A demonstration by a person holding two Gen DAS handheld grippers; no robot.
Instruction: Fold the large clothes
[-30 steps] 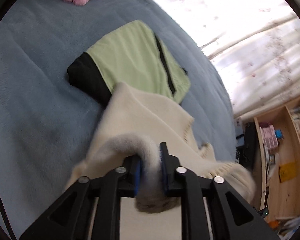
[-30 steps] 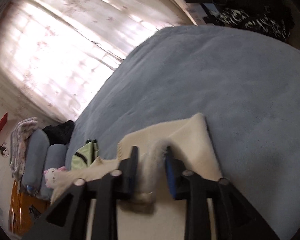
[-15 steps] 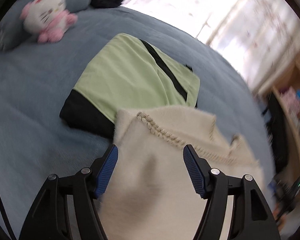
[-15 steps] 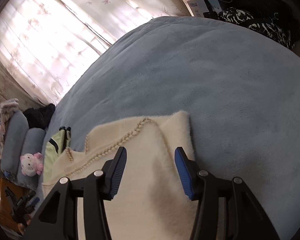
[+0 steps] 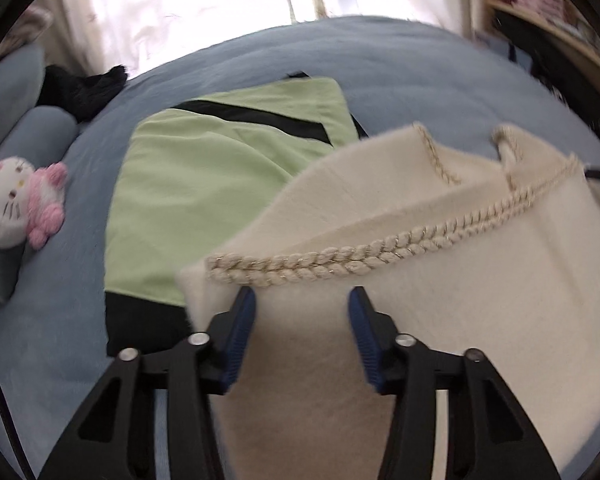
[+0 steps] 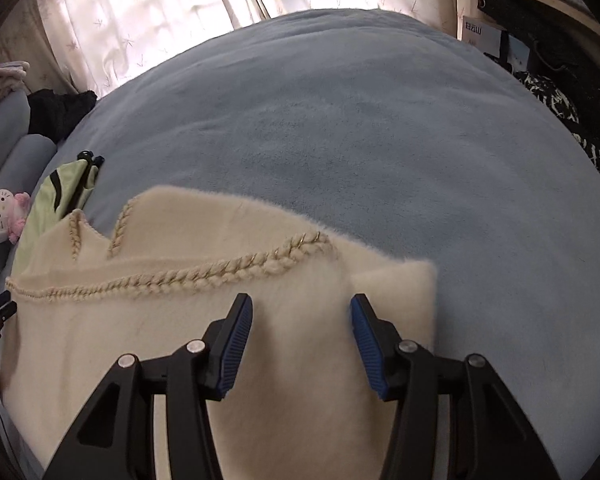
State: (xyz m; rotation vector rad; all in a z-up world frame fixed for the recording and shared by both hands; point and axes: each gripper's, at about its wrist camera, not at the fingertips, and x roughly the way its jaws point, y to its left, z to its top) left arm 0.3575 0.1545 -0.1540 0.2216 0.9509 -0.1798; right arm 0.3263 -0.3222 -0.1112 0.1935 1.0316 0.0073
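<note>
A cream fuzzy sweater (image 5: 440,300) with braided trim (image 5: 380,252) lies folded on the blue bed cover (image 5: 40,320). My left gripper (image 5: 302,320) hovers over its left end. Its jaws stand apart and are closing, with sweater fabric under the gap and neither blue pad pressing on it. In the right wrist view the same sweater (image 6: 160,320) spreads to the left. My right gripper (image 6: 302,324) stands open over its right end near the folded corner, holding nothing.
A folded green and black garment (image 5: 204,184) lies just beyond the sweater, partly under it. A pink and white plush toy (image 5: 16,204) and a black cloth (image 5: 84,88) sit by the pillows. Blue bed cover (image 6: 340,140) stretches right; shelves (image 5: 560,12) stand far right.
Both grippers held a bunched fold of the cream sweater a second ago and have let it go. Their jaws have parted, both wrists have rolled, and the sweater now lies flat.
</note>
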